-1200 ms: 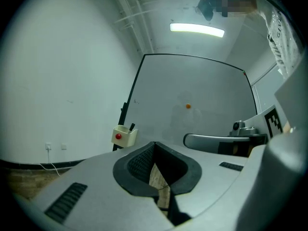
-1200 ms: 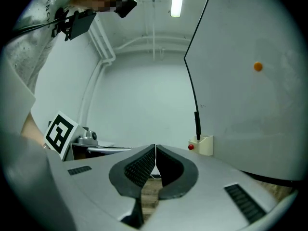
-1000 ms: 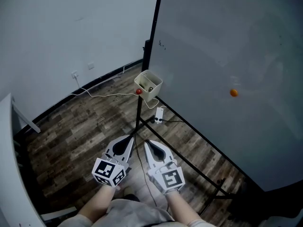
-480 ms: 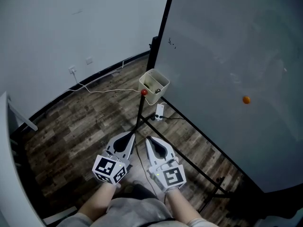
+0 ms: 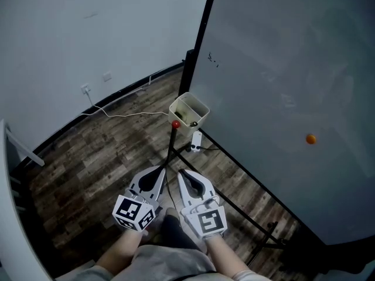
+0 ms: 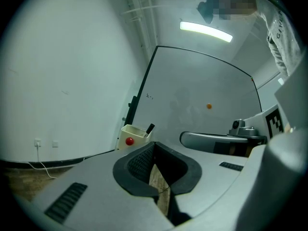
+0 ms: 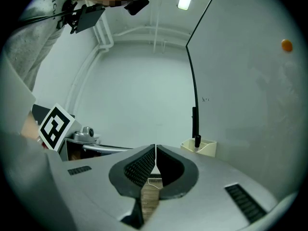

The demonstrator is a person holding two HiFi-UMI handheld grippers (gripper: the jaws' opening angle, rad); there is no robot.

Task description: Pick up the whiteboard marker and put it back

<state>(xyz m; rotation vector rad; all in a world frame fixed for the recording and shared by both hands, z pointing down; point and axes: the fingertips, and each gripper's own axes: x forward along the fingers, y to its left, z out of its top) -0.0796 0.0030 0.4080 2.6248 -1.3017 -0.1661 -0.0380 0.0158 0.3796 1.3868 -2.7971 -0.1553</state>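
A black whiteboard marker point(image 6: 149, 128) stands upright in a cream holder box point(image 5: 188, 110) fixed to the whiteboard's black frame, with a red knob point(image 5: 175, 124) at the box's near corner. The right gripper view also shows the marker point(image 7: 197, 141) in the box point(image 7: 202, 148). My left gripper point(image 5: 160, 170) and right gripper point(image 5: 181, 173) are side by side, low in the head view. Both point level toward the box and are well short of it. Both are shut and hold nothing, with their tips meeting in the left gripper point(image 6: 153, 146) and right gripper point(image 7: 155, 148) views.
A large whiteboard point(image 5: 281, 86) fills the right side, with an orange magnet point(image 5: 310, 139) on it. Its black stand legs point(image 5: 234, 201) run across the wooden floor. A white power strip point(image 5: 196, 140) and a cable point(image 5: 126, 115) lie near the wall.
Both grippers have moved forward together and stayed shut and empty. The board and box have shifted in the view, and a dark foot now shows between my arms.
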